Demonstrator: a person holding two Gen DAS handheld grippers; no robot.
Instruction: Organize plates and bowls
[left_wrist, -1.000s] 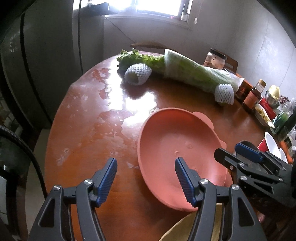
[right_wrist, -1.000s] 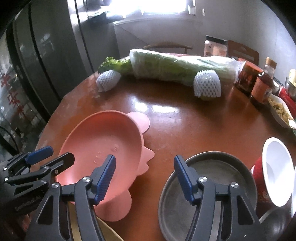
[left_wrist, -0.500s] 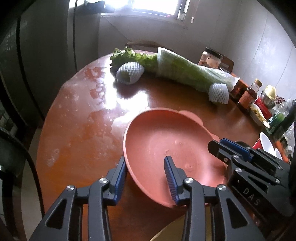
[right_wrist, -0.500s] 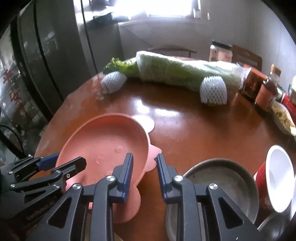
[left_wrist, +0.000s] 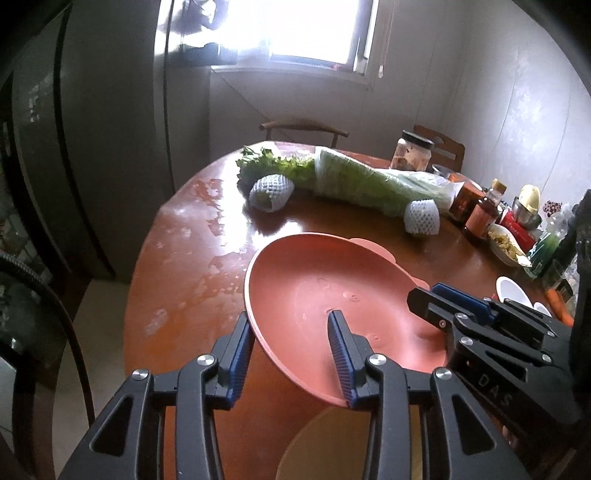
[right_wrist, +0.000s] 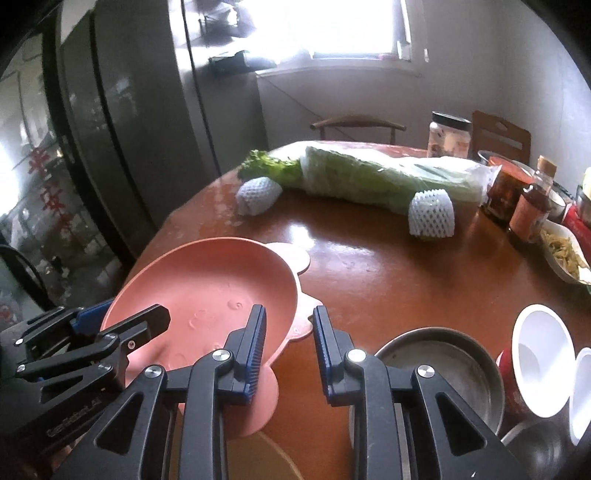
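The round wooden table fills both views, its near-left surface blotched and glossy under window light. Across its far side lies a long bagged cabbage, with leafy greens at its left end and two white foam nets in front of it, one at each end. Jars and bottles crowd the far right edge. At the near edge the pink plate is tilted, its left rim raised above the table. The left gripper pinches the plate's near-left rim, one blue pad under the rim and the other inside the dish; its jaws have just been closing onto it. The right gripper has also just been closing and grips the plate's right rim, one pad inside the dish and the other outside by the plate's ear-shaped tabs. A metal pan sits just right of the plate on the table. Beside the pan stands a red-sided white bowl, tipped toward the camera. A yellowish dish shows under the plate's near edge.
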